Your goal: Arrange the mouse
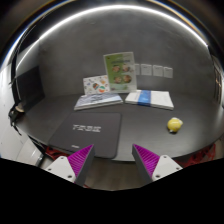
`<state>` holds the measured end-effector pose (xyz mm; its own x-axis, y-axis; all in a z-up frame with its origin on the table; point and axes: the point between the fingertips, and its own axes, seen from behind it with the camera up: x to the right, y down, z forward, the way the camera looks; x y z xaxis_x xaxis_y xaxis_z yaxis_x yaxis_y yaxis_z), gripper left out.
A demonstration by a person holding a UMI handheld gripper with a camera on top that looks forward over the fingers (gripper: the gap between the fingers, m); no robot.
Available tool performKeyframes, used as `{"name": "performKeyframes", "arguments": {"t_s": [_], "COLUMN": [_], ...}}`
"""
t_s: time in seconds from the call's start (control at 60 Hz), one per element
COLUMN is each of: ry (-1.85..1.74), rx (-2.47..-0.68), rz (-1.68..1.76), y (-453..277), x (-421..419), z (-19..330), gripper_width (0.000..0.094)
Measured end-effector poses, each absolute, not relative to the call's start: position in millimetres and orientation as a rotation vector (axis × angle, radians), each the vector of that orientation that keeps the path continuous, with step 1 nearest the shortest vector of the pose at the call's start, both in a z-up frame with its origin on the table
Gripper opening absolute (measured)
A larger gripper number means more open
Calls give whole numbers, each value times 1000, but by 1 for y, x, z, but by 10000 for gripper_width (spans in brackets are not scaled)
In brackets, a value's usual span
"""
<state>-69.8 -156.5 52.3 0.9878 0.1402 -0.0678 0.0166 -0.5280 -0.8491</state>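
Note:
A small yellow mouse point(175, 124) lies on the dark grey table point(140, 125), well beyond my gripper and to the right of it. My gripper point(113, 160) is open and empty above the table's near part, with its magenta pads point(80, 158) spread wide apart. Nothing stands between the fingers.
A dark closed laptop point(86, 131) lies just ahead of the left finger. Beyond it lie an open booklet point(98, 100), a white and blue box point(150, 98) and an upright leaflet point(120, 70). A chair point(25, 95) stands at the left.

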Motion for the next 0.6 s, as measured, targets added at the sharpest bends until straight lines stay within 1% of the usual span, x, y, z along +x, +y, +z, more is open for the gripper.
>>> {"name": "performKeyframes", "arguments": {"t_s": [0.167, 0.183, 0.217, 0.333, 0.6], "ry": [-6, 1, 20, 44, 20], "rx": [-2128, -2129, -2119, -2101, -2140], "rz": [-1, -2, -12, -35, -35], "y": [-152, -135, -144, -125, -64], "x": [14, 12, 41, 86, 158], "z": [50, 48, 49, 45, 8], "gripper_width": [812, 813, 814, 804, 804]}}
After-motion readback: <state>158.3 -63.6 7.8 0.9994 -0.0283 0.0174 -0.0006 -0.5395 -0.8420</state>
